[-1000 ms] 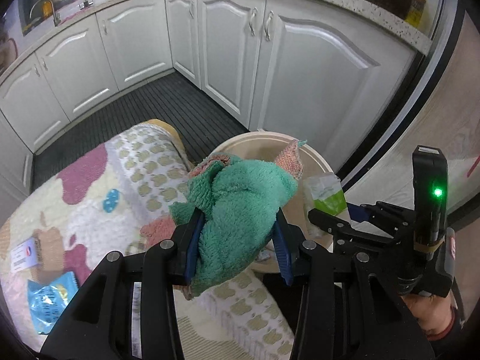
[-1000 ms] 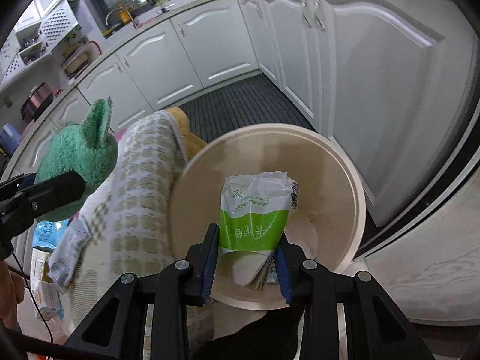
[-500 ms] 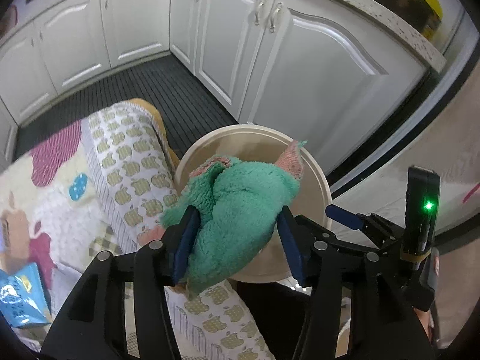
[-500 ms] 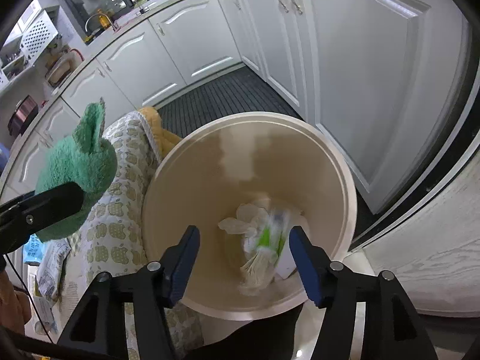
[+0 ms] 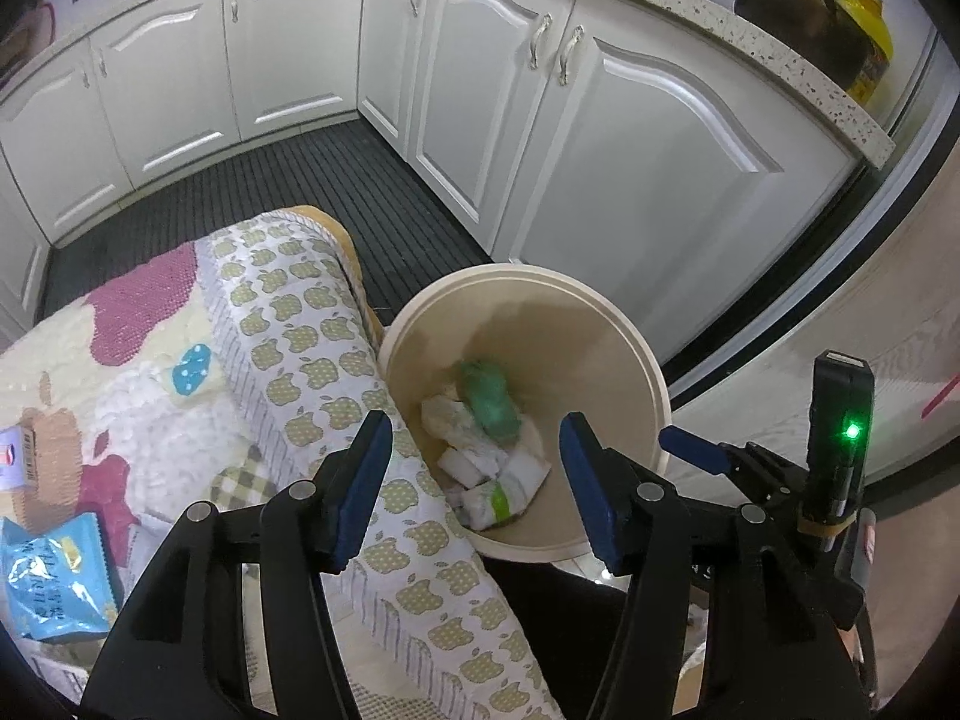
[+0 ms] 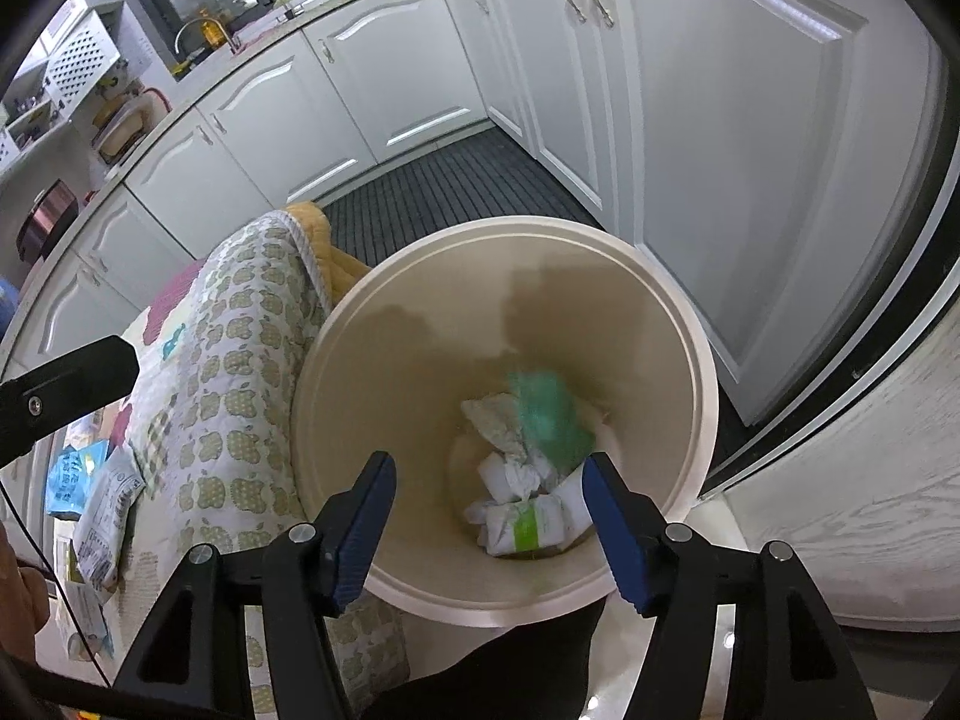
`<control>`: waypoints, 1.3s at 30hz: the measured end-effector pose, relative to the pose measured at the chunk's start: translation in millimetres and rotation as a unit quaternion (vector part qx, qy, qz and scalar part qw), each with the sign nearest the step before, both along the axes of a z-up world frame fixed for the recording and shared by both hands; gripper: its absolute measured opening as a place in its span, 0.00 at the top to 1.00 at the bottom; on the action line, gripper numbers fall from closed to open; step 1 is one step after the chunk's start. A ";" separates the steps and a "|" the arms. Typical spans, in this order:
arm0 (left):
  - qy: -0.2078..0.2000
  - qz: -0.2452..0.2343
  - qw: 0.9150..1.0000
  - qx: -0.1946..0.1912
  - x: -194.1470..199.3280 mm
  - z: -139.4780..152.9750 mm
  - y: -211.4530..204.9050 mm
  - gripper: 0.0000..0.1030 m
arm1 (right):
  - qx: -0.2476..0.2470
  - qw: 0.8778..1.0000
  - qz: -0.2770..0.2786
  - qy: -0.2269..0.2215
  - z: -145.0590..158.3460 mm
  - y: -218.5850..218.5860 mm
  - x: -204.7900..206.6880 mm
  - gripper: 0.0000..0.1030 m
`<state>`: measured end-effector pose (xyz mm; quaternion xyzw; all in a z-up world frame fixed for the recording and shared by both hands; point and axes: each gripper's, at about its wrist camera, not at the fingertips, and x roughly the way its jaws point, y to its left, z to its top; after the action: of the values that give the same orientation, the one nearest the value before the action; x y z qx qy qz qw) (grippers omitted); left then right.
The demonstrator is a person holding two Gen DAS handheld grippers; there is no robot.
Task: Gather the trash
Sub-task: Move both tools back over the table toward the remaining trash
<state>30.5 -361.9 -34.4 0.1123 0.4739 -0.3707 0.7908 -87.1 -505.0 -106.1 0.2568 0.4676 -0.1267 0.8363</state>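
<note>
- The left gripper (image 5: 477, 483) hung over the round cream plastic bin (image 5: 651, 360) with its blue-padded jaws apart and opening, nothing between them.
- The right gripper (image 6: 489, 525) hovered above the same bin, its jaws likewise apart and opening, empty.
- Inside the bin lay a green fluffy cloth (image 6: 549, 417), blurred in the right wrist view, on top of crumpled white wrappers, one of them a white packet with a green band (image 6: 525, 528).
- More trash waited well apart from the bin: a crinkled blue snack bag (image 5: 54, 585) on the patterned quilt with apple prints (image 5: 336, 372), which butted against the bin's rim.
- The risk from here looked to be the quilt: a gripper reaching for the thin, flat bag could pinch the soft fabric along with it and drag it, or nudge the light bin beside it.
</note>
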 end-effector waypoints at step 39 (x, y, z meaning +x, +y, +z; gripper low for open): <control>-0.059 0.100 0.993 -0.012 6.5 35.9 126.9 0.45 | -0.059 0.995 0.057 -0.051 67.7 79.3 12.9 0.28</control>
<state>37.0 -235.0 1.6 0.0763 0.4312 -0.2877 0.8518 -74.2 -425.7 -38.4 0.1858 0.4304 -0.0926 0.8784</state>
